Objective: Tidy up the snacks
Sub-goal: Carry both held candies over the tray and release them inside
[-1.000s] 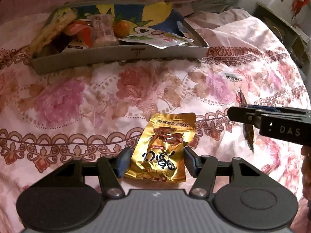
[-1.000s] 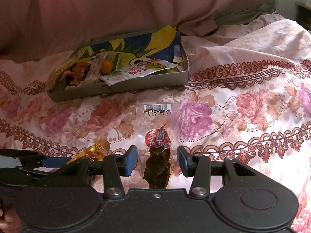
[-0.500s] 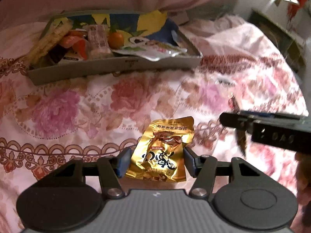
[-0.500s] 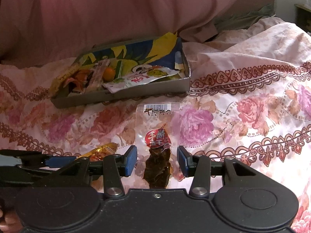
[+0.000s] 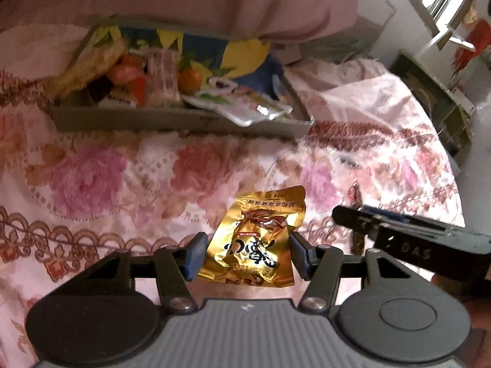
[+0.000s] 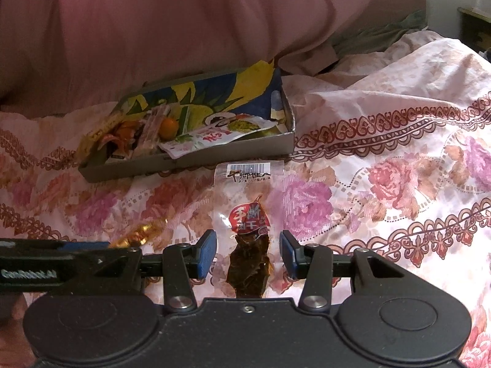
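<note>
My left gripper (image 5: 247,257) is shut on a gold foil snack packet (image 5: 257,233) and holds it just above the floral bedsheet (image 5: 92,178). My right gripper (image 6: 248,254) is shut on a clear packet of dark dried meat (image 6: 248,220) with a red label, its barcode end pointing at the box. A shallow cardboard box (image 5: 184,122) lies farther back, holding several snacks and a small orange (image 5: 189,81). In the right wrist view the same box (image 6: 214,156) sits straight ahead, and the gold packet (image 6: 138,234) peeks out at the left.
A pink pillow or duvet (image 6: 184,30) rises right behind the box. A low shelf (image 5: 435,92) stands off the bed's right side, under a window. A white snack pouch (image 5: 242,109) overhangs the box's front wall. The two grippers are close side by side.
My left gripper has risen a little and rolled, with the gold packet still between its pads. The right gripper and its clear packet have barely moved.
</note>
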